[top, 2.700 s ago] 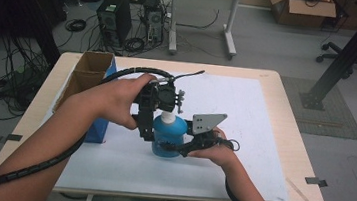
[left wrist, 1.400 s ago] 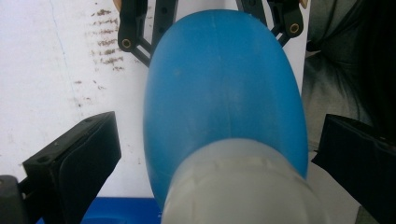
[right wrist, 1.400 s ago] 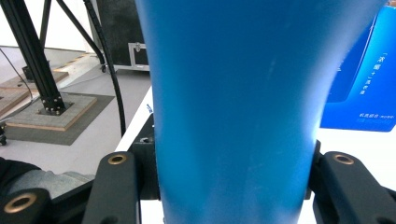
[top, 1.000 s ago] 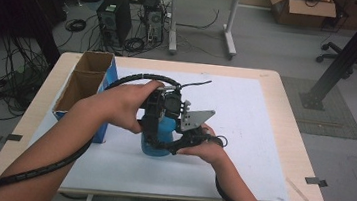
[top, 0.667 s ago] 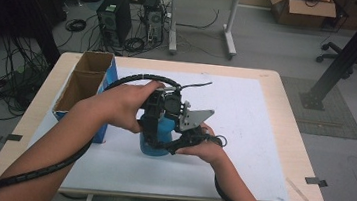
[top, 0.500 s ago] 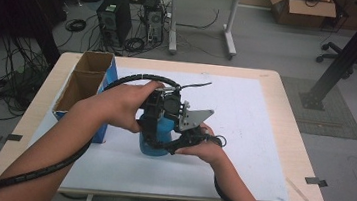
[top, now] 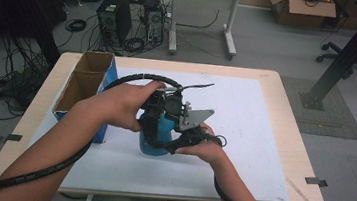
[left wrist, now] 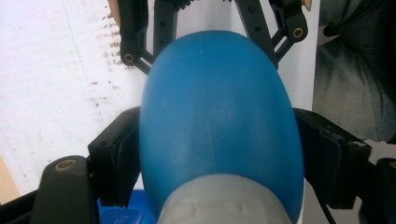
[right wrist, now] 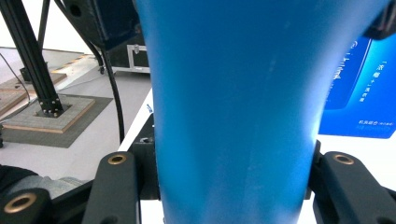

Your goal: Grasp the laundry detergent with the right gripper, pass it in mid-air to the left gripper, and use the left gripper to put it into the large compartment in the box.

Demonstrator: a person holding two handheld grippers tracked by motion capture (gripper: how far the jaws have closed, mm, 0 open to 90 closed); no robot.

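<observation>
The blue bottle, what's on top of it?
The left gripper sits over the top of the blue bottle, jaws around its upper part. The bottle's cap is covered in the high view.

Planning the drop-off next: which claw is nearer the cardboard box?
Left. The left claw, jaws just closing around the blue bottle's top, is on the cardboard box's side; the right claw grips the bottle's body from the side away from the box.
</observation>
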